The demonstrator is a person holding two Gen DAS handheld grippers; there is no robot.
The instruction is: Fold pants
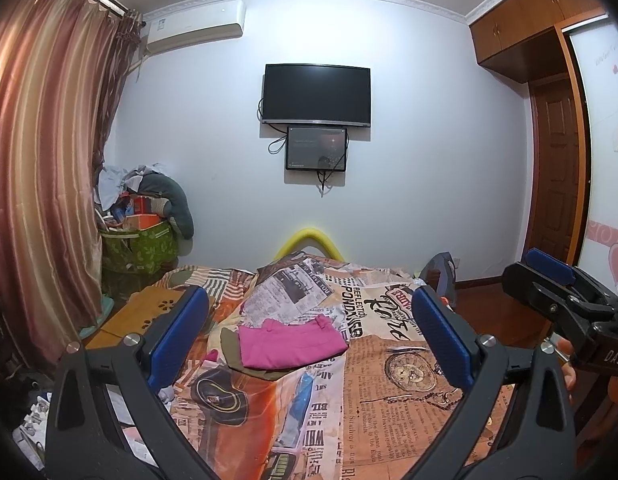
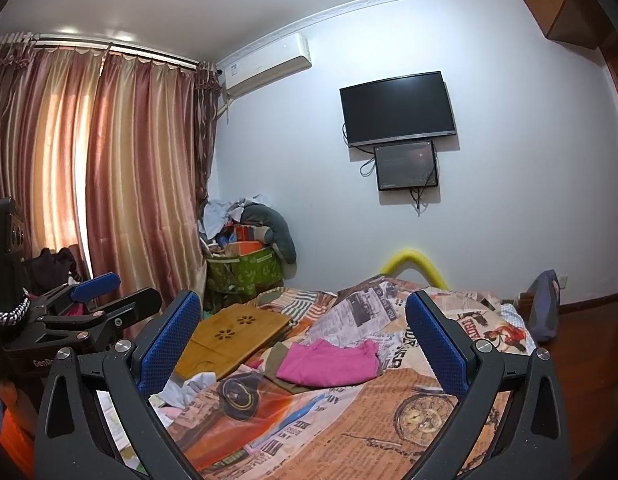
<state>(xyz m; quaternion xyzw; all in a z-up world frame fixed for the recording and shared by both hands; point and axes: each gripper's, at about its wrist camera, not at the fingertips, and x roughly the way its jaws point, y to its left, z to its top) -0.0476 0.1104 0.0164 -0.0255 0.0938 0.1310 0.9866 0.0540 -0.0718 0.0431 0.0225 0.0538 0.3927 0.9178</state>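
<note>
Your left claw (image 1: 309, 332) is spread wide and holds nothing; your right claw (image 2: 303, 340) is likewise spread wide and empty. Both hang above the near part of the bed (image 2: 389, 412), well apart from the garments.

The pink pants (image 1: 291, 344) lie on the newspaper-print bedspread, near the middle of the bed, already a compact rectangle with the waistband on the far edge. They rest on an olive garment (image 1: 229, 344), which shows at their left and near edges; whether that one is folded cannot be told.

Judgement: the pink pants appear folded, or nearly so; the near edge looks slightly uneven. What is left, at most, is a final tidy or a further halving. A bamboo lap tray (image 2: 233, 336) sits beside the pants, towards the curtain (image 2: 121, 168).
</note>
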